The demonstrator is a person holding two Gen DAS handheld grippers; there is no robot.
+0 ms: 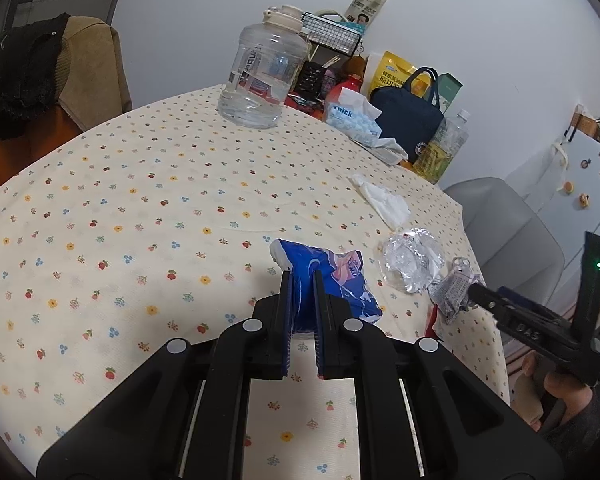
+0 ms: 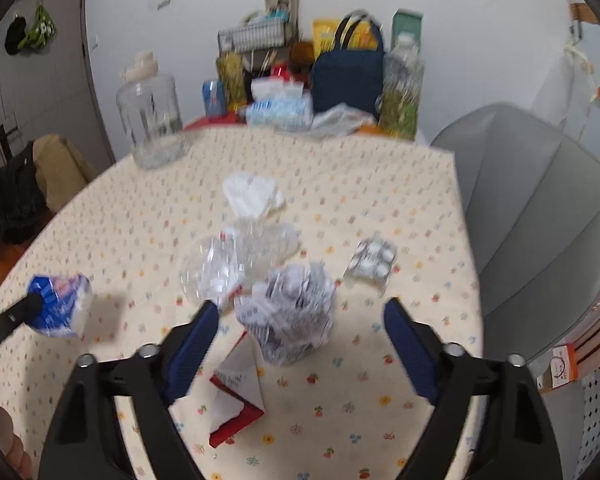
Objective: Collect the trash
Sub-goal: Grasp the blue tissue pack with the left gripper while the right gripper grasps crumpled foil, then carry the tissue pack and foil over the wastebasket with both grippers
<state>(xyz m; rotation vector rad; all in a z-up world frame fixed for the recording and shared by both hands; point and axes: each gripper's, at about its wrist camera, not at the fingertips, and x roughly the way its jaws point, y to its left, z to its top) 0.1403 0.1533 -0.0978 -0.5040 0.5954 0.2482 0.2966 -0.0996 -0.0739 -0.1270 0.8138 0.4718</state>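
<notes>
Left gripper (image 1: 302,280): we are pinching one blue wrapper (image 1: 328,280) above the tablecloth (image 1: 140,220). Right gripper (image 2: 298,312): we are holding its fingers spread around one crumpled printed paper (image 2: 290,314). At 12 o'clock, one clear plastic wad (image 2: 236,256), then one white tissue (image 2: 252,194); one blister pack (image 2: 372,260) at 1 o'clock.
</notes>
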